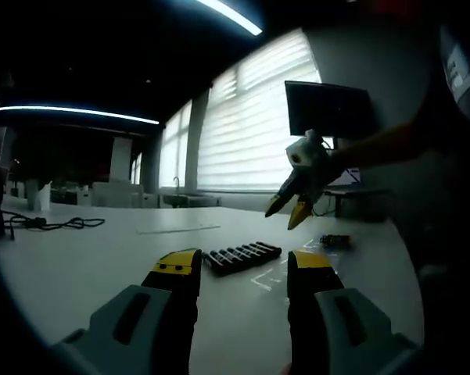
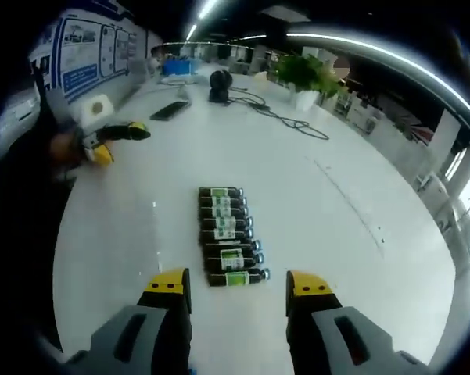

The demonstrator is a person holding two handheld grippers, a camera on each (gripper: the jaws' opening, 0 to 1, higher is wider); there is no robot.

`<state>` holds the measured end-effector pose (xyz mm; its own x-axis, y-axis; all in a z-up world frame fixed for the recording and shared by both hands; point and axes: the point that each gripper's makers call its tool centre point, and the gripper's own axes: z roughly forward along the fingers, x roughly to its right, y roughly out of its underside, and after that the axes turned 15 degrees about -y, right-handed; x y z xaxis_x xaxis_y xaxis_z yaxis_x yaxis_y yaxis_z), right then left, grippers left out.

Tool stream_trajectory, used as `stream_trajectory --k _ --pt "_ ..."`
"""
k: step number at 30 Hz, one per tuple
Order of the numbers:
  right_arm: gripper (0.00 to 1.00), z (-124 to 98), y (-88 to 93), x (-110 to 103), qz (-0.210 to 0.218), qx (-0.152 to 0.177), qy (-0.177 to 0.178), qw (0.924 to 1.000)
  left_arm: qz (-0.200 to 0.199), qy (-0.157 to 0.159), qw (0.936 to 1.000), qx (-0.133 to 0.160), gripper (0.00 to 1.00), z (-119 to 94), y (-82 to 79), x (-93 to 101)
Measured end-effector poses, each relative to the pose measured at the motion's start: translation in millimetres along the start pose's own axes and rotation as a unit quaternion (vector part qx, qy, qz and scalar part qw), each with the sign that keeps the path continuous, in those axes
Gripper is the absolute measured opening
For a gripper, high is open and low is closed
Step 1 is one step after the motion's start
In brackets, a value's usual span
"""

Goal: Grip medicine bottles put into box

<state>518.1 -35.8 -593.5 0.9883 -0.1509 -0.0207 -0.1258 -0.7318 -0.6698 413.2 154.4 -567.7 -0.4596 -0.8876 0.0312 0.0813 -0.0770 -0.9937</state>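
below the right gripper [image 2: 238, 291], whose jaws stand apart and hold nothing, a row of dark medicine bottles [image 2: 227, 234] with green labels lies side by side on the white table [image 2: 352, 234]. further off to the left, the left gripper [image 2: 113, 141] hovers over the table. seen from the left gripper view, the left gripper [image 1: 244, 269] also stands open and empty, with the bottles [image 1: 241, 256] just beyond its tips.

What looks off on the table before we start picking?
Little stands out. The medicine bottles lie on their sides in a neat row on the white table; the nearest ones sit slightly skewed from the rest. Nothing looks spilled or broken. Both grippers, left and right, are open and empty. I can't make out a box.
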Motion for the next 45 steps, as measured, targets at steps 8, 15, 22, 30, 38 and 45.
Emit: stream_trajectory --k 8,15,22,30,38,45 --pt "0.55 25.8 10.5 3.7 -0.007 -0.006 -0.044 0.9990 -0.004 -0.003 1.0000 -0.007 0.37 2.2 2.9 -2.5" --pt "0.55 36.4 18.2 7.3 -0.007 -0.011 -0.061 0.9981 -0.010 -0.003 0.9999 -0.013 0.37 3.6 5.0 -3.3" --pt "0.53 44.1 27.0 13.3 0.006 -0.011 -0.068 0.9976 -0.012 -0.003 0.9998 -0.017 0.37 4.0 6.4 -2.9" --pt "0.50 50.7 29.0 9.9 0.002 -0.010 -0.075 0.9971 -0.018 -0.004 0.9997 -0.017 0.37 4.0 6.4 -3.7" --pt "0.47 52.8 28.7 8.0 0.005 -0.010 -0.077 0.9970 -0.018 -0.004 0.9997 -0.017 0.37 3.9 6.5 -3.4" --pt "0.42 55.0 29.3 8.1 0.020 0.003 -0.075 0.9970 -0.018 -0.004 0.9997 -0.016 0.37 3.8 6.4 -3.3"
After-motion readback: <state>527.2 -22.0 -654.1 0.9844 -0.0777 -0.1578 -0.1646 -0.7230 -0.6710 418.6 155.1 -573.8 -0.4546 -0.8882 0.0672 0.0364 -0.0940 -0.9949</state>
